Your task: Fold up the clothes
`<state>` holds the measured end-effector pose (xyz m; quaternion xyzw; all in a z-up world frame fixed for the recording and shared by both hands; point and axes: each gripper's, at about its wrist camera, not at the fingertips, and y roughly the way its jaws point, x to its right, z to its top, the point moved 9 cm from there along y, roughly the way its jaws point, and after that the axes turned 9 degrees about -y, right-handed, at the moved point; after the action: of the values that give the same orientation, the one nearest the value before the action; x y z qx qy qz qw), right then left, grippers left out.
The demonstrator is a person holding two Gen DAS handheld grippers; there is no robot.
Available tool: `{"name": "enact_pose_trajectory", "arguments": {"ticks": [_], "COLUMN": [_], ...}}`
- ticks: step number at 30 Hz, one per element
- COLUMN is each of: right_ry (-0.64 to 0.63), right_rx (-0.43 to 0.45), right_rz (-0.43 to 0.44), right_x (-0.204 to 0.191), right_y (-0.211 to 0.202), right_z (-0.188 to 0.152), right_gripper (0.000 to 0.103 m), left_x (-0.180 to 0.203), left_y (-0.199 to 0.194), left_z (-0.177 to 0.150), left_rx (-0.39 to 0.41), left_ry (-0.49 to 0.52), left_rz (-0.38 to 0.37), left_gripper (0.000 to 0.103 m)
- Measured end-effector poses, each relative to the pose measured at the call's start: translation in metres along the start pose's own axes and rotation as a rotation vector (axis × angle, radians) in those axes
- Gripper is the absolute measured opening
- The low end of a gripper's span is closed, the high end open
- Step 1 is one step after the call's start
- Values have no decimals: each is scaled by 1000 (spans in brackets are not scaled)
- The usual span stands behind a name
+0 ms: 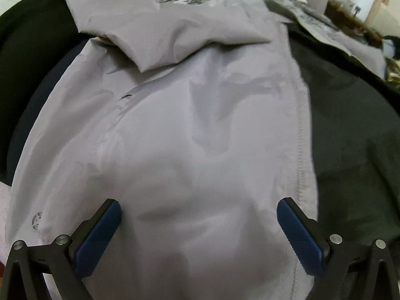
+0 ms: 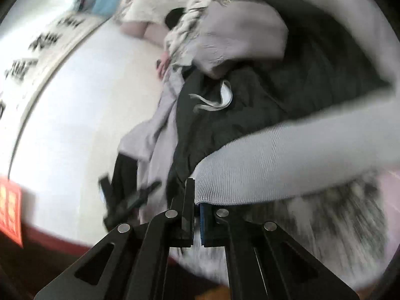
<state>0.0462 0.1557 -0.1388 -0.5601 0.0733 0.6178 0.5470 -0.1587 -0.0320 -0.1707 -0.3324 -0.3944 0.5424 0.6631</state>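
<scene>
A light lilac-grey jacket point(image 1: 175, 130) lies spread over dark clothes and fills the left wrist view; its collar or flap folds over at the top. My left gripper point(image 1: 198, 227) is open just above the jacket's lower part, its blue pads point(image 1: 100, 240) wide apart and holding nothing. In the right wrist view, my right gripper point(image 2: 197, 207) is shut on the ribbed cuff point(image 2: 225, 187) of the jacket's grey sleeve point(image 2: 312, 145), which stretches up to the right. The view is motion-blurred.
A dark green-black garment point(image 1: 350, 150) lies to the right under the jacket, and it also shows in the right wrist view point(image 2: 237, 115). A grey-white furry fabric point(image 2: 337, 212) lies below the sleeve. A white wall with black lettering point(image 2: 37, 50) stands at left.
</scene>
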Motion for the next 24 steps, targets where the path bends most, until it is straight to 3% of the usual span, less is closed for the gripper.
{"name": "enact_pose_trajectory", "arguments": {"ticks": [4, 5, 7, 8, 10, 13, 17, 21, 24], "right_ry": [221, 278, 315, 313, 324, 360, 489, 718, 775], "right_rx": [-455, -532, -572, -544, -359, -34, 283, 416, 482], "right_rz": [-161, -198, -202, -178, -134, -126, -117, -6, 64], "right_x": [81, 99, 112, 112, 113, 130, 189, 237, 247], "right_y": [18, 18, 8, 2, -21, -72, -132, -128, -112], "right_z": [-104, -128, -147, -142, -101, -43, 2, -5, -6], "right_gripper": [13, 16, 24, 26, 34, 71, 75, 77, 78], "left_x": [-2, -3, -5, -5, -1, 1, 0, 4, 6], "left_y": [13, 17, 20, 19, 15, 4, -12, -17, -10], "left_z": [-2, -4, -6, -6, -3, 5, 18, 24, 15], "left_rx": [-6, -8, 0, 10, 30, 69, 156, 187, 163], "left_ry": [49, 60, 78, 83, 83, 43, -12, -6, 10], "left_rz": [81, 101, 129, 134, 115, 54, 34, 26, 35], "left_gripper": [103, 103, 103, 103, 103, 103, 103, 103, 103]}}
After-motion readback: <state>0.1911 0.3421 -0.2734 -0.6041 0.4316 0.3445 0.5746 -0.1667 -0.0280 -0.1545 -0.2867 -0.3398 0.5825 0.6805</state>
